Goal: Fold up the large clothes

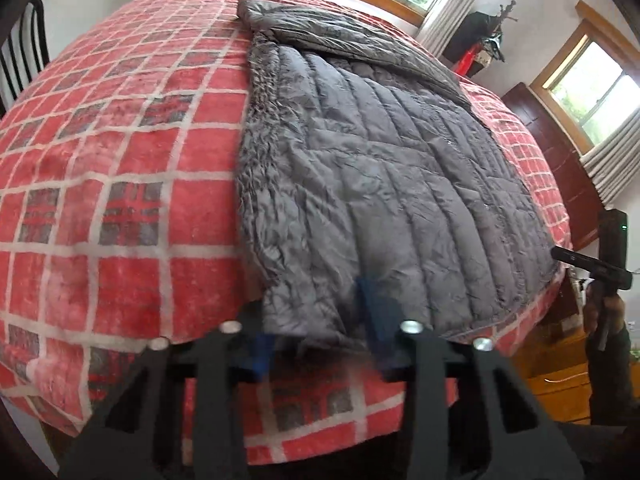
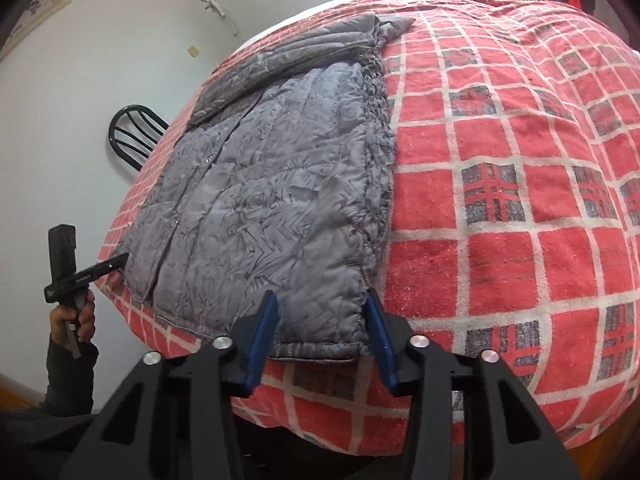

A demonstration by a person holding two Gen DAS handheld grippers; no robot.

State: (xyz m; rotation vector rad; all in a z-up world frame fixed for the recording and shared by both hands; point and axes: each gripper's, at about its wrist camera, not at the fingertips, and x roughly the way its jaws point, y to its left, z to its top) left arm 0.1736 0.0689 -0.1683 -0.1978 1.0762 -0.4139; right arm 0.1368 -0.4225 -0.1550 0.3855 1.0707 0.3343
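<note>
Jacket: a grey quilted padded jacket [image 1: 376, 184] lies spread flat on the bed, filling the centre of the left wrist view and the centre-left of the right wrist view [image 2: 272, 200]; its hem reaches the near edge of the mattress at the bottom of both frames.
Sleeve: one sleeve [image 1: 320, 28] is folded across the top of the jacket, running toward the upper right in the left wrist view.
Side seam: a gathered, ruffled edge runs down the jacket's left side in the left wrist view and down its right side in the right wrist view.
Left gripper: the left gripper [image 1: 316, 336] sits at the bottom centre of its own view; its blue fingers [image 1: 370, 292] are blurred, with the hem corner bunched between them. Whether the pads press the cloth cannot be told.
Right gripper: the right gripper [image 2: 320, 332] sits at the bottom centre of its view, jaws parted, blue fingers [image 2: 266, 320] straddling the other hem corner; the fabric lies between them with a visible gap beside the right-hand finger, so nothing is clamped.
Other view of the left gripper: at the left edge of the right wrist view, a hand [image 2: 74, 316] in a dark sleeve holds its handle beside the jacket's hem.
Blanket: a red blanket [image 1: 120, 184] with white grid lines and grey squares covers the bed under the jacket.
Chair: a black metal chair back [image 2: 134, 136] stands against the white wall, centre left of the right wrist view.
Windows: wood-framed windows [image 1: 592, 92] with pale curtains occupy the upper right of the left wrist view.
</note>
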